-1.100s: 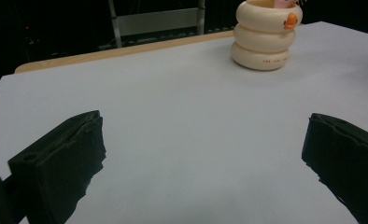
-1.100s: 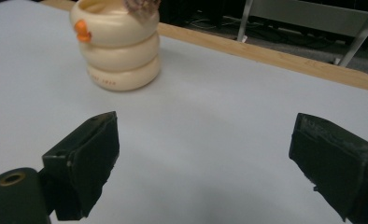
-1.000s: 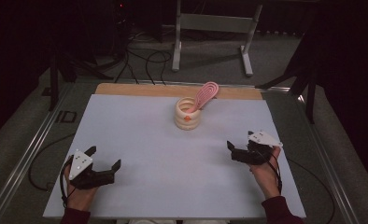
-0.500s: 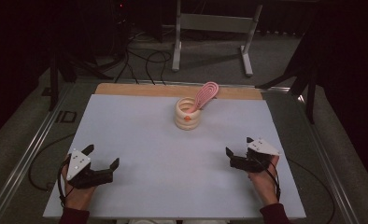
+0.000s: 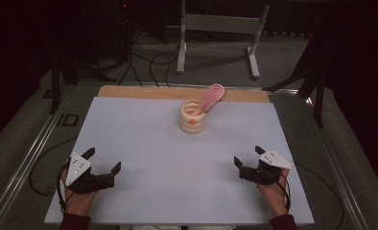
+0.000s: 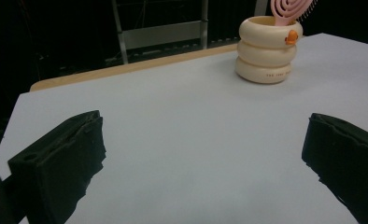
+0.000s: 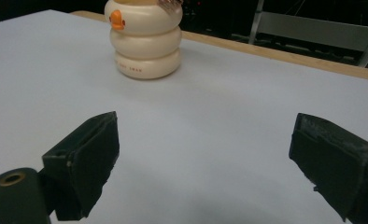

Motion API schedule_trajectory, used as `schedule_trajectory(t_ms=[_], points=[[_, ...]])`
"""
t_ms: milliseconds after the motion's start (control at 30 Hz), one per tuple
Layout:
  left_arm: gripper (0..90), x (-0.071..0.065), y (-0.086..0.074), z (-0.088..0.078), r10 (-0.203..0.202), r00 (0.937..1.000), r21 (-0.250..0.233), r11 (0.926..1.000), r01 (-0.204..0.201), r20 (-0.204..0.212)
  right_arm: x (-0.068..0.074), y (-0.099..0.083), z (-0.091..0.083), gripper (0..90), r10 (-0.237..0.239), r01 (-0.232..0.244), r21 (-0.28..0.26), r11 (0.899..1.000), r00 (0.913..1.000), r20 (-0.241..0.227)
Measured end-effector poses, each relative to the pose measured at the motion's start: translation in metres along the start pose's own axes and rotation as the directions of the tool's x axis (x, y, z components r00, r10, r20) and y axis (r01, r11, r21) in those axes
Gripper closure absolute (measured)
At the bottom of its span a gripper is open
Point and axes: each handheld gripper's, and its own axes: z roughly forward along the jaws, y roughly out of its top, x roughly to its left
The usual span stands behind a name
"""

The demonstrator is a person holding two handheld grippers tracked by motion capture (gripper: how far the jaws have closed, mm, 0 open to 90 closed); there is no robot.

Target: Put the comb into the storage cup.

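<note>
A cream ribbed cup (image 5: 193,117) with a small orange knob on its side stands upright on the white table (image 5: 144,143), toward the far middle. A pink spiral-head hairbrush (image 5: 209,97) leans out of it to the right. The cup (image 6: 267,50) and brush (image 6: 289,10) show far off in the left gripper view, and the cup (image 7: 144,37) in the right gripper view. My left gripper (image 5: 102,160) rests low at the near left, open and empty. My right gripper (image 5: 248,156) sits at the near right, open and empty as well. Both are far from the cup.
A wooden strip (image 5: 177,93) borders the table's far edge. Beyond it, on the dark floor, stand a metal frame (image 5: 218,28) and loose cables (image 5: 148,62). Metal rails run along both sides of the table.
Both hands have drawn back toward the near edge, the right gripper more noticeably. The cup and brush have not moved.
</note>
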Motion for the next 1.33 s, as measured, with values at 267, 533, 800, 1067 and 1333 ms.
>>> schedule_trajectory(t_ms=[267, 533, 800, 1067, 1333], points=[[0.1, 0.001, 0.001, -0.003, 0.001, 1.0, -0.022, 0.9998, -0.001, 0.004, -0.002, -0.004, -0.012, 8.5, 0.014, -0.014, -0.031, 0.999, 0.9999, -0.007], [0.0, 0.003, 0.001, -0.007, -0.003, 0.9998, -0.047, 0.9989, 0.004, 0.018, -0.006, -0.007, -0.022, 8.5, 0.034, -0.034, -0.052, 0.998, 0.9994, 0.003], [0.1, 0.005, 0.0, -0.009, -0.026, 0.9992, -0.067, 0.9974, 0.028, 0.031, -0.007, -0.011, -0.028, 8.5, 0.034, -0.034, -0.058, 0.998, 0.9993, 0.013], [0.0, 0.003, -0.002, -0.008, -0.023, 0.9992, -0.06, 0.9979, 0.025, 0.032, -0.007, -0.012, -0.028, 8.5, 0.012, -0.011, -0.053, 0.999, 0.9998, 0.015], [0.0, 0.003, -0.003, -0.008, -0.019, 0.9992, -0.053, 0.9984, 0.021, 0.034, -0.009, -0.012, -0.03, 8.5, 0.015, -0.014, -0.058, 0.998, 0.9996, 0.023]])
